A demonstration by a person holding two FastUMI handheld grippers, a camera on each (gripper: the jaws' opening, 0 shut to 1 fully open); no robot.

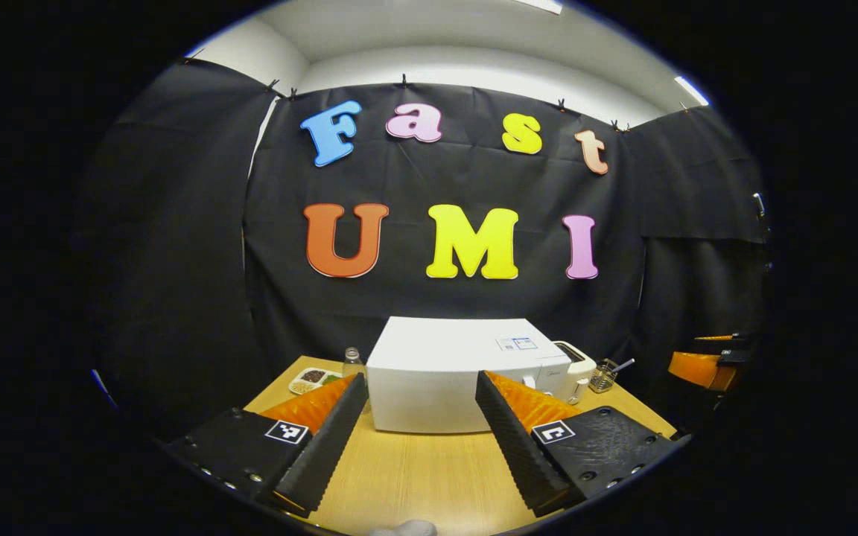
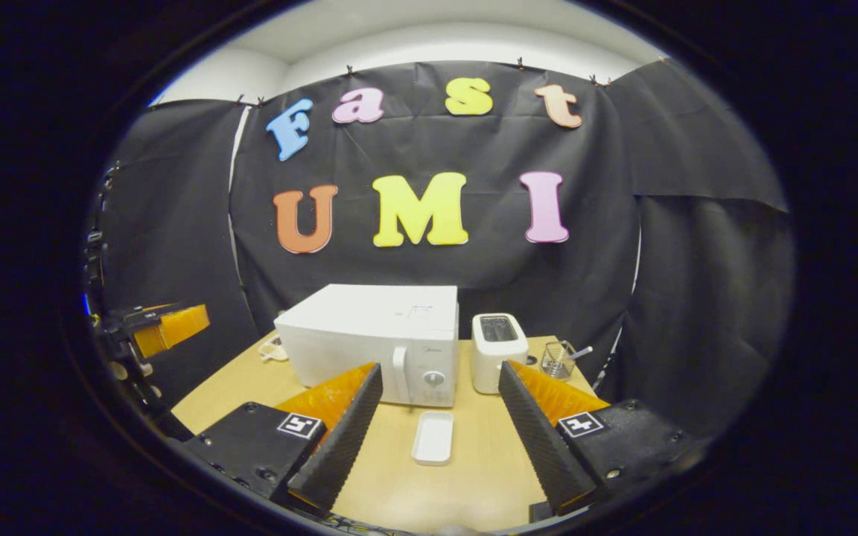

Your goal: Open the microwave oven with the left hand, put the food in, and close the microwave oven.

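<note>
With both the left gripper [image 1: 421, 417] and right gripper [image 2: 436, 420] spread empty, the stiff microwave [image 2: 369, 339] door likely wants a pull at its vertical handle [image 2: 400, 374], center frame, and the small white tray [image 2: 433, 438] below looks light and rigid

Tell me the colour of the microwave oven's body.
White: the boxy microwave oven shows best in the right gripper view.

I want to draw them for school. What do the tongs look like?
Each pair of tongs, left and right, has two long wedge-shaped fingers with ridged, saw-toothed inner faces. Each finger sits on a flat dark block with small screws and a square black-and-white marker on top.
</note>
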